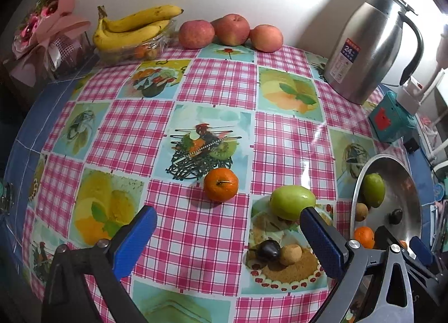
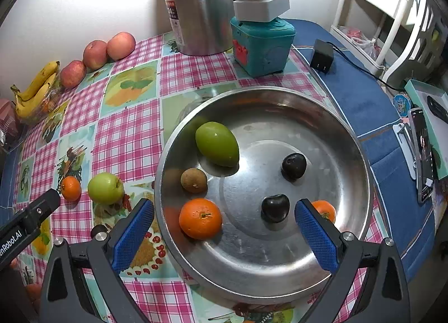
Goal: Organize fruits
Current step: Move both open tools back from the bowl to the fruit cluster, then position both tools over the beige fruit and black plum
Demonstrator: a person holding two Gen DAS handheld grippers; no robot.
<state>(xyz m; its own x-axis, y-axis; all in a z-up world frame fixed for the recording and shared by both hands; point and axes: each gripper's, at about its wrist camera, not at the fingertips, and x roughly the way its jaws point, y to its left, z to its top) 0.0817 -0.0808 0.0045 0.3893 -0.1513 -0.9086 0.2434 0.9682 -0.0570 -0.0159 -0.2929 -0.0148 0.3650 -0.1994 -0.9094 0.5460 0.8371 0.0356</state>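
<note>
Both jaws open, empty. Centre left gripper (image 1: 228,232) over round orange tangerine (image 1: 221,184), close gently, carry to shallow steel bowl (image 2: 347,138).

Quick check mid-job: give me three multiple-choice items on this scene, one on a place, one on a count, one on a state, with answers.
1. Where does the loose green fruit lie?
A. In the metal basin
B. On the tablecloth beside the basin
C. Against the wall by the bananas

2. How many oranges lie in the metal basin?
A. Two
B. None
C. Four

3. How do the right gripper fingers stand?
A. Shut on an orange
B. Shut on a dark plum
C. Open, holding nothing

Answers: 1 B, it rests on the cloth near the loose orange. 2 A, one orange in front, another orange partly behind the finger. 3 C, the blue fingers stand wide apart over the basin.
</note>
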